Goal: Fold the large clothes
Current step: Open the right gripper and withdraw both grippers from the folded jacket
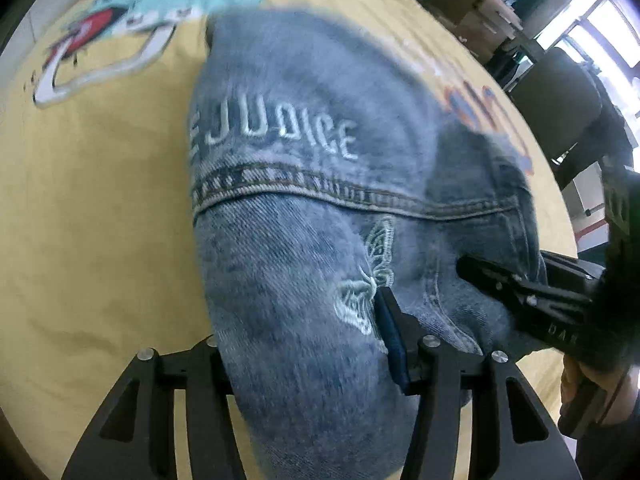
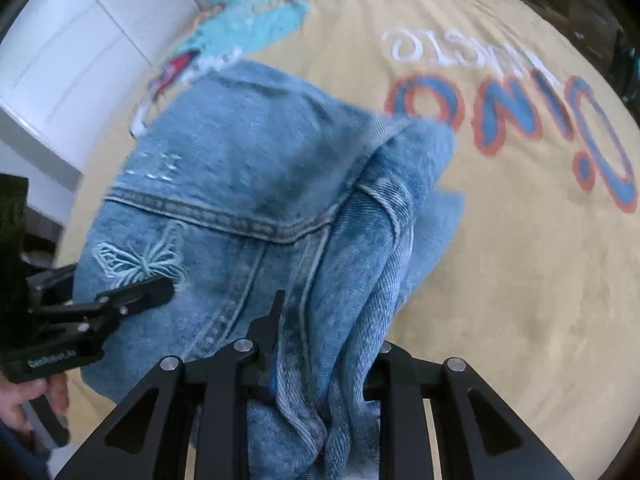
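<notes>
While both pairs of fingers were clamped on bunched fabric, the left gripper (image 1: 304, 344) held the denim jacket (image 1: 312, 184) beside its embroidered butterfly (image 1: 368, 276), and the right gripper (image 2: 324, 344) pinched a thick gathered fold of the same garment. Each tool appeared in the other's view, touching the denim. The jacket hung partly lifted over a yellow printed cloth (image 2: 520, 280), with white lettering (image 1: 304, 136) above its stitched seam.

Bright windows (image 1: 600, 20) glare at right, cardboard boxes (image 1: 476, 4) stacked beside a dark chair (image 1: 560, 108); white cabinets (image 2: 80, 52) stand opposite.
</notes>
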`<state>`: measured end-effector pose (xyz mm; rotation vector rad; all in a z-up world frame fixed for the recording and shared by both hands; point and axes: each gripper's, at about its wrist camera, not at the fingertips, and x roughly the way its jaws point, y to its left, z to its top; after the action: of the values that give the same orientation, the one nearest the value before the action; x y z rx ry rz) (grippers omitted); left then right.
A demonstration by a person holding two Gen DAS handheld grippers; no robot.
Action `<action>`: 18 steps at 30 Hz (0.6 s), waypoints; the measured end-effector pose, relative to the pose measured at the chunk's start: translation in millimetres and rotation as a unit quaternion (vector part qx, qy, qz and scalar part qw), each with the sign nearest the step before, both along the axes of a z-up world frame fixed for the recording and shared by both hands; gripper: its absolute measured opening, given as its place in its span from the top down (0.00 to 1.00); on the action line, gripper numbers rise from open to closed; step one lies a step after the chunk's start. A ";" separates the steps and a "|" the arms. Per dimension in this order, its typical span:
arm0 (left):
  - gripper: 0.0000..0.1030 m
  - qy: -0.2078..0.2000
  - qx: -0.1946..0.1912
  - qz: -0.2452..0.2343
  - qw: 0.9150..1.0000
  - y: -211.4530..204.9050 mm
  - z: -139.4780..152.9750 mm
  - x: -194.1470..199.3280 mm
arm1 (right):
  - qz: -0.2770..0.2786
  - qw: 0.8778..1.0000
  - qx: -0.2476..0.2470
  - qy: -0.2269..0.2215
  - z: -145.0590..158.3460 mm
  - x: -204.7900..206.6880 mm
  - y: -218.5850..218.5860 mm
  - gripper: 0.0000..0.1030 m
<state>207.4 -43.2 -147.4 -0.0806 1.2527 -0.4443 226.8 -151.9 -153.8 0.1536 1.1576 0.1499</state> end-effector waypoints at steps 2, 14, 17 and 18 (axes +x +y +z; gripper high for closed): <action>0.47 -0.016 0.006 -0.005 1.000 -3.0 1.6 -3.9 | -0.001 1.000 -0.021 -0.004 -9.0 -5.3 -0.3 0.63; 0.09 -0.059 0.075 0.006 0.995 3.2 24.1 -23.3 | -0.040 0.998 -0.018 -0.044 19.6 -49.0 -15.6 0.13; 0.01 -0.074 0.080 0.012 0.994 14.1 26.3 -38.2 | -0.027 0.996 -0.048 -0.073 24.3 -63.1 -7.6 0.00; 0.01 -0.075 0.085 0.020 0.993 17.7 23.9 -39.4 | -0.027 0.995 -0.055 -0.076 22.6 -66.7 -7.2 0.00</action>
<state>168.0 -25.5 -123.5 0.0708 1.1351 -0.3017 160.2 -159.1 -131.1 0.0749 1.0062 0.0498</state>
